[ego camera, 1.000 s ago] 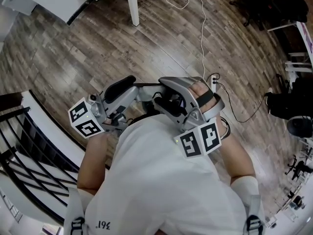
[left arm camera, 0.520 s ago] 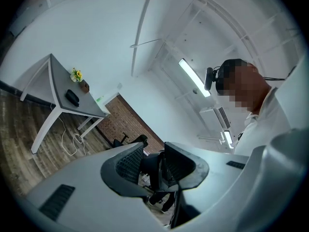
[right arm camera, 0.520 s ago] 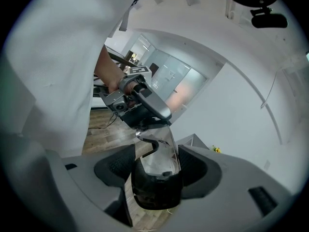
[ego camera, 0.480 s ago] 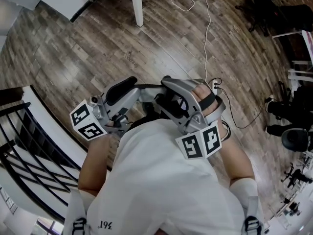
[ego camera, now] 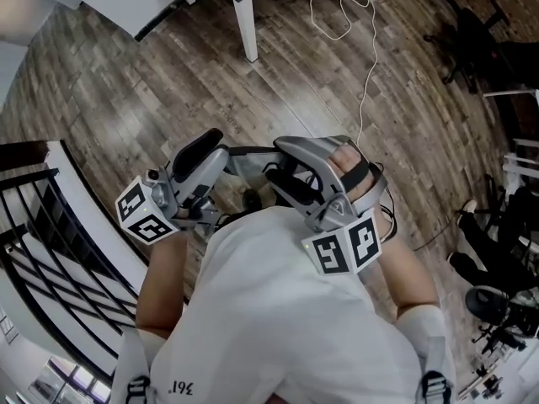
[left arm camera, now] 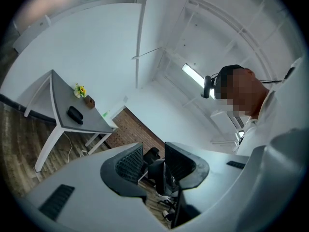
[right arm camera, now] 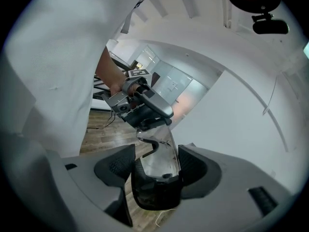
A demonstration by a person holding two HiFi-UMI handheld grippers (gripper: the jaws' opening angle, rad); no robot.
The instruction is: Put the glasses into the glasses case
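Note:
I hold both grippers close to my chest. In the right gripper view a dark glasses case (right arm camera: 154,193) sits between the pads of my right gripper (right arm camera: 154,167), which is shut on it. Clear glasses (right arm camera: 161,151) stick up out of the case's open end. Their far end is pinched by my left gripper (right arm camera: 147,122), shut on them. From the left gripper (left arm camera: 155,162) view only a thin dark edge (left arm camera: 165,176) of the glasses shows between the pads. Seen from the head, the left gripper (ego camera: 244,156) and right gripper (ego camera: 276,173) meet above my shirt, and the glasses and case are mostly hidden.
A grey table (left arm camera: 60,100) with white legs (ego camera: 247,30) stands ahead; on it lie a black object (left arm camera: 75,114), a small yellow plant (left arm camera: 79,90) and a brown box (left arm camera: 89,102). A white cable (ego camera: 364,53) trails over the wood floor. A black railing (ego camera: 50,255) is left, office chairs (ego camera: 497,259) right.
The floor and table leg have slid down and right in the head view as I move toward the table. Both grippers keep their hold and stay together.

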